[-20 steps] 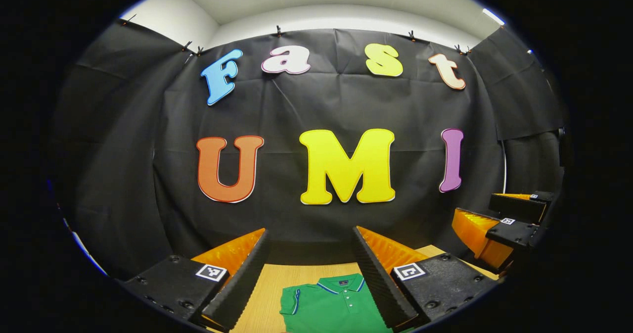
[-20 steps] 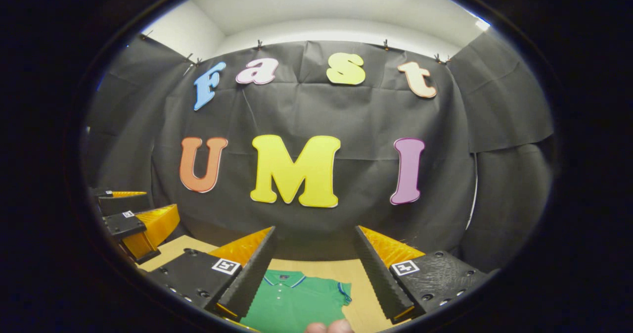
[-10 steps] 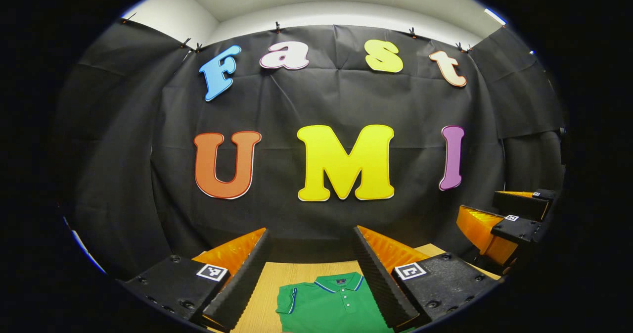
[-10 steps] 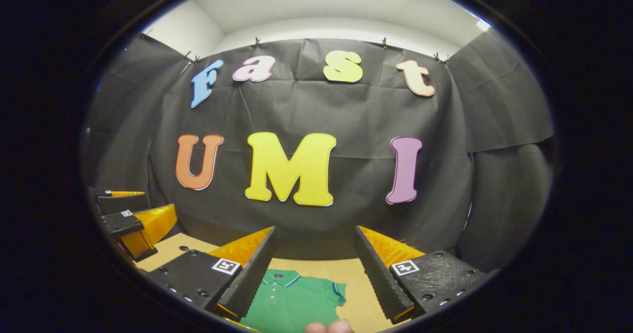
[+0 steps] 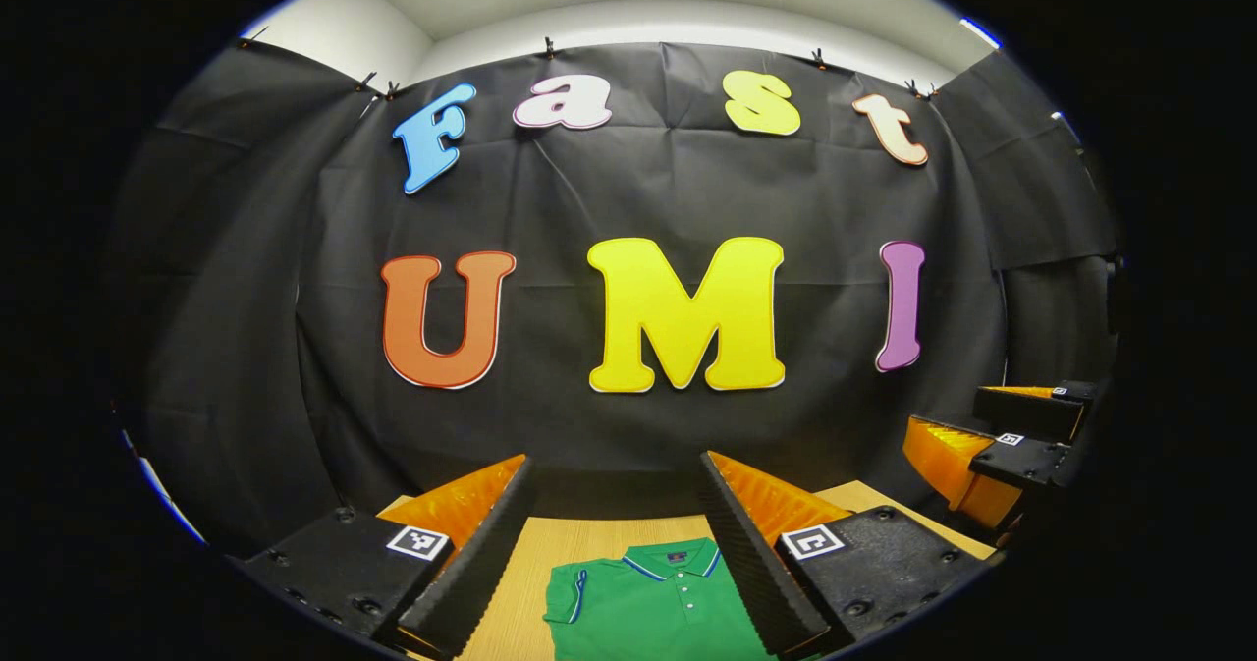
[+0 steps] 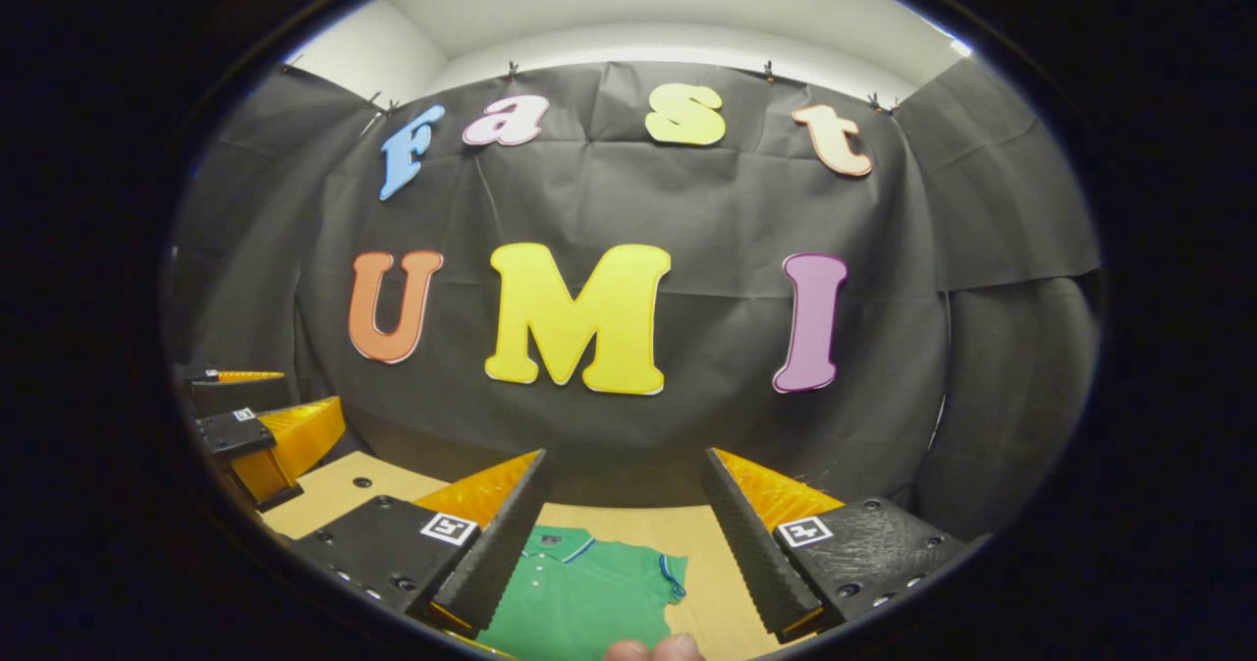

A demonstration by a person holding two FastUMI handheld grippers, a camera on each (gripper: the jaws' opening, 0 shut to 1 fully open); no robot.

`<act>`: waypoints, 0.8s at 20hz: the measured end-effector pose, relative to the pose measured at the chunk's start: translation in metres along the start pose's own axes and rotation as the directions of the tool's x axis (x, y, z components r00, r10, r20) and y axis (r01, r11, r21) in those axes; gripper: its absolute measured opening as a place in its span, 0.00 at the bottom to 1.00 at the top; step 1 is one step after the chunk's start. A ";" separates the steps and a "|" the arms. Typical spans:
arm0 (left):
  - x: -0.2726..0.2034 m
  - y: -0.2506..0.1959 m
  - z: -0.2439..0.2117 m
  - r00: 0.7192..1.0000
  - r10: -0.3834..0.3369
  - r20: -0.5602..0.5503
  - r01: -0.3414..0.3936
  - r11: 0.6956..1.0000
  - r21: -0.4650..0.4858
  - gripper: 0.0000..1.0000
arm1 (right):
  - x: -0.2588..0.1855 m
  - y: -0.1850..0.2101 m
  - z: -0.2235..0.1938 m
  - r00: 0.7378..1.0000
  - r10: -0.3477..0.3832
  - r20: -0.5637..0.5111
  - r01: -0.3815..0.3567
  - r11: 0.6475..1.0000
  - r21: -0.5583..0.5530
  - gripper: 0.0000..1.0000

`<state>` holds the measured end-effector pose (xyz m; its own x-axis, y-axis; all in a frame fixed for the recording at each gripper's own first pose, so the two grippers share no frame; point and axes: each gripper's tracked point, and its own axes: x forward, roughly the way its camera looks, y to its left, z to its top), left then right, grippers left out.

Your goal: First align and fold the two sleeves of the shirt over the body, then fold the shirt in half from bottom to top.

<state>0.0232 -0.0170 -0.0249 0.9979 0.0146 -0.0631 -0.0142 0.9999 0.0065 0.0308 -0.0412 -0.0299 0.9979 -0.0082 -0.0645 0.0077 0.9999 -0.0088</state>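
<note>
Two spread jaws of the left gripper [image 5: 617, 533] frame a green shirt [image 5: 653, 607] flat on the table [image 5: 560, 543]; its collar label is too small to read. In the right gripper view, the right gripper [image 6: 626, 533] gapes, holding nothing, above the shirt [image 6: 579, 602]; the left gripper [image 6: 257, 425] is far left of it.

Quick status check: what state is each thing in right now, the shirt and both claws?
Green polo shirt: flat on the wooden table, collar toward the wall, sleeves not yet folded.
Left claw: open, above the shirt, holding nothing.
Right claw: open, above the shirt, holding nothing.
</note>
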 end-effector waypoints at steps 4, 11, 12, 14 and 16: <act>0.002 -0.003 -0.004 1.000 0.010 -0.006 -0.010 1.000 0.004 1.00 | 0.013 -0.010 -0.024 0.999 0.014 -0.044 -0.014 1.000 -0.003 0.95; 0.010 -0.008 -0.017 0.999 0.035 -0.029 -0.034 0.999 0.012 1.00 | 0.064 -0.032 -0.116 0.976 0.044 -0.211 -0.045 0.999 0.000 0.95; 0.010 -0.008 -0.018 0.999 0.040 -0.032 -0.040 0.999 0.009 1.00 | 0.074 -0.037 -0.131 0.970 0.047 -0.237 -0.047 0.999 0.007 0.95; 0.014 -0.009 -0.021 0.998 0.050 -0.032 -0.050 0.999 0.001 1.00 | 0.094 -0.046 -0.164 0.956 0.046 -0.291 -0.047 0.999 0.003 0.95; 0.018 -0.009 -0.022 0.998 0.053 -0.033 -0.054 0.999 -0.002 1.00 | 0.114 -0.056 -0.198 0.935 0.046 -0.351 -0.048 0.999 0.004 0.95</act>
<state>0.0401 -0.0261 -0.0479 0.9931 0.0681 -0.0951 -0.0677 0.9977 0.0076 0.1315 -0.1002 -0.2340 0.9110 0.0354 -0.4110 -0.0398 0.9992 -0.0021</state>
